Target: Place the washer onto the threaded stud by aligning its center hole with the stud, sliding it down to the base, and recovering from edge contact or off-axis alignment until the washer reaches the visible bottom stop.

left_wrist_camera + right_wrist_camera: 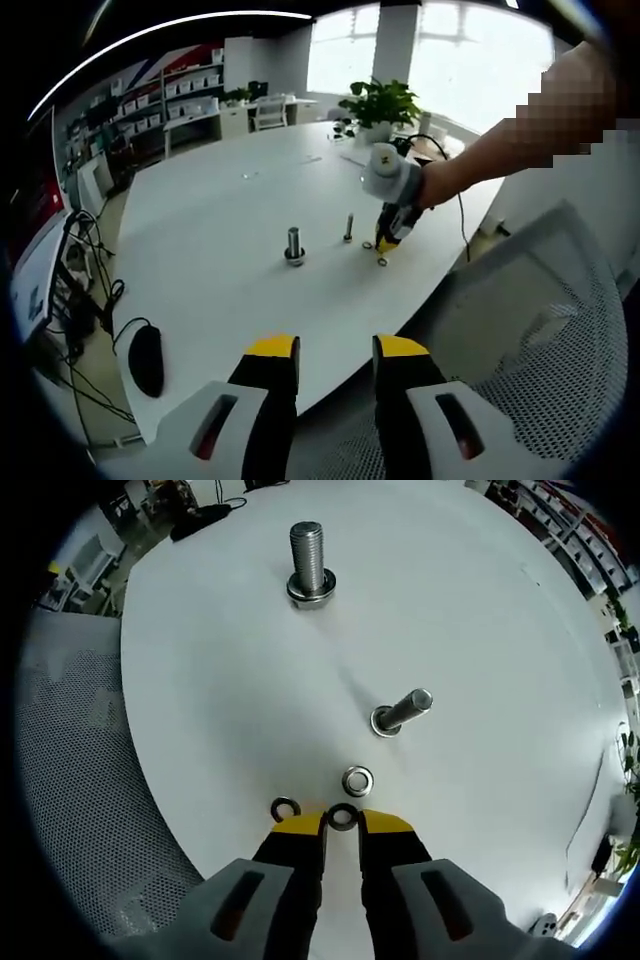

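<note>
On the white table point(480, 600) a thick threaded stud point(309, 552) stands upright with a washer at its base point(310, 593). A thinner stud point(403, 711) stands nearer. Three loose washers lie close to me: one point(357, 778) ahead, one point(285, 807) by my left fingertip, and a dark washer point(342, 817) pinched between the tips of my right gripper point(342, 825), down at the table. In the left gripper view the thick stud point(293, 245) and thin stud point(348, 228) stand mid-table, with the right gripper point(385, 240) held by a hand just right of them. My left gripper point(335, 352) hangs open, off the table's near edge.
A mesh office chair point(520, 330) stands at the table's edge, and also shows in the right gripper view point(70, 730). A black mouse point(146, 358) lies at the near left corner. A potted plant point(380, 105) and a cable sit at the far end.
</note>
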Action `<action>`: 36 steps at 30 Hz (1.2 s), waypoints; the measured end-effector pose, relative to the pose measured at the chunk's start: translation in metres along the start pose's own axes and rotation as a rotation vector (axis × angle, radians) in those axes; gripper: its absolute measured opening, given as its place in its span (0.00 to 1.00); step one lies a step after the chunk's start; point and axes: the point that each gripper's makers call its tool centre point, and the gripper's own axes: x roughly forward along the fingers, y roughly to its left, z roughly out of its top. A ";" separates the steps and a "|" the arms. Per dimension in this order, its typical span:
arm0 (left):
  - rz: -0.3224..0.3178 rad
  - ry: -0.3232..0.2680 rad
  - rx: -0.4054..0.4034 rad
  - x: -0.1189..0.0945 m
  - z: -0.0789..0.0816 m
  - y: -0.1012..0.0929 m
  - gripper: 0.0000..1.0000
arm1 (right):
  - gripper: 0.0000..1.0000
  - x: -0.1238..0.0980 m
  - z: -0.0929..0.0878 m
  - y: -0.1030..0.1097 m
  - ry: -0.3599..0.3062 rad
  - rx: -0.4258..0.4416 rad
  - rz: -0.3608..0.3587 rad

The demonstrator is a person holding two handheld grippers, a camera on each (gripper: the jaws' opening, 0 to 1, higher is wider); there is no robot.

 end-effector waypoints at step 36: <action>0.012 -0.016 0.011 -0.001 0.002 0.002 0.28 | 0.14 -0.042 0.047 -0.028 -0.243 0.095 -0.093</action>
